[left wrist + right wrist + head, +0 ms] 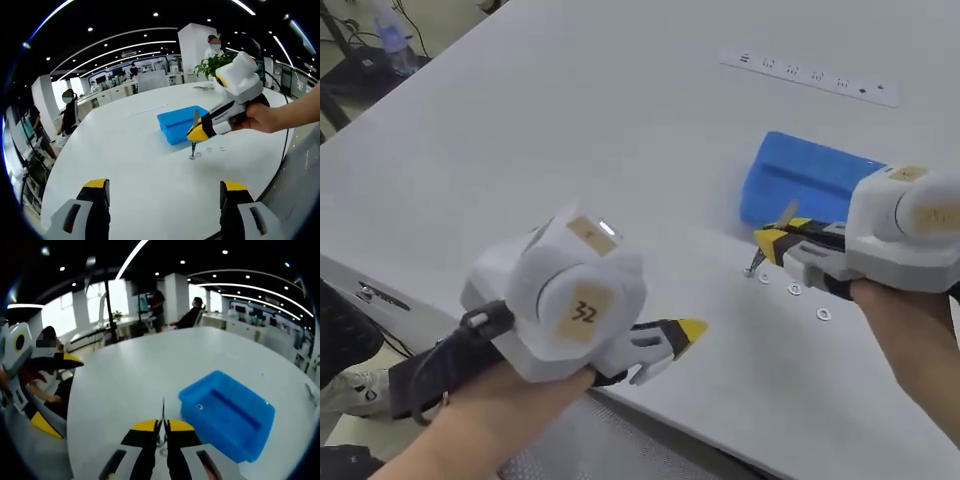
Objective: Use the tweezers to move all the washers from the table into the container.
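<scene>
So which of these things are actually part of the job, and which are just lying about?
In the job:
tweezers, held in the right gripper
washers on the table
blue container, one washer already inside

Lying about:
white power strip at the table's far side
bottle beyond the table

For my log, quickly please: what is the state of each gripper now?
Left gripper: open, holding nothing.
Right gripper: shut on the tweezers.

A big white counter (570,120) sits in a wide room. Long lights (132,259) glow above. A green plant (212,65) stands far off.
</scene>
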Motion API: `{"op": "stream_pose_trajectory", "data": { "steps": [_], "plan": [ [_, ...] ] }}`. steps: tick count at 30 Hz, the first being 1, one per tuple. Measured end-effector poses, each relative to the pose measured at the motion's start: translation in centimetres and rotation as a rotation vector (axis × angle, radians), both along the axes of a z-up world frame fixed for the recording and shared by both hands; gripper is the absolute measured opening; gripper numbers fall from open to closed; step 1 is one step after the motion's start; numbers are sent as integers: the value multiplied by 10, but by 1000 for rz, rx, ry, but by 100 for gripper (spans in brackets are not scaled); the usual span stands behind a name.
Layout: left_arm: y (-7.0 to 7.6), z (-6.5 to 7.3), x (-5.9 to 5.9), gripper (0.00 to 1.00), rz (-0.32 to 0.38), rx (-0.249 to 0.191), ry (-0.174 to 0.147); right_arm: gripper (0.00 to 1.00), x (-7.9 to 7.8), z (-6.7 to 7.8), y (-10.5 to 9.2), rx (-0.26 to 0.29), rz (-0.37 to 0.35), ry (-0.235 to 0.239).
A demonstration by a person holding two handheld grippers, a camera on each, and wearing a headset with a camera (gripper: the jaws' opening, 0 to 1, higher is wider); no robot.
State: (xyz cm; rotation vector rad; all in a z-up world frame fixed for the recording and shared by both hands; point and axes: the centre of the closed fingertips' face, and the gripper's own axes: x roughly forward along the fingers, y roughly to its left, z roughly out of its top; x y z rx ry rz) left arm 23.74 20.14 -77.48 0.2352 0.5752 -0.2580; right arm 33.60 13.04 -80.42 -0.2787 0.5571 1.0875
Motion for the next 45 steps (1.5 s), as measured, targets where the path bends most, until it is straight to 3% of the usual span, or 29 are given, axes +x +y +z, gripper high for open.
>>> {"op": "stream_pose_trajectory", "data": {
  "steps": [9, 15, 20, 25, 34, 41, 45],
  "plan": [
    [0, 0, 0, 93, -1, 3, 2, 2, -4, -1, -1, 17, -8, -12],
    [-1, -1, 0, 93, -7, 6, 2, 1, -4, 0, -4, 12, -8, 8],
    [0, -1, 0, 93, -3, 5, 2, 1, -2, 23, -3, 59, -17, -14],
    [-1, -1, 0, 93, -4, 3, 0, 1, 11, 52, -4, 91, -22, -70],
    [-2, -1, 0, 93, -9, 2, 2, 1, 39, 81, -6, 121, -52, -145],
    [-1, -1, 0, 93, -6, -1, 0, 1, 59, 83, -2, 117, -73, -183],
    [-2, 0, 0, 93, -6, -4, 0, 1, 71, 70, 3, 92, -79, -176]
  ]
}}
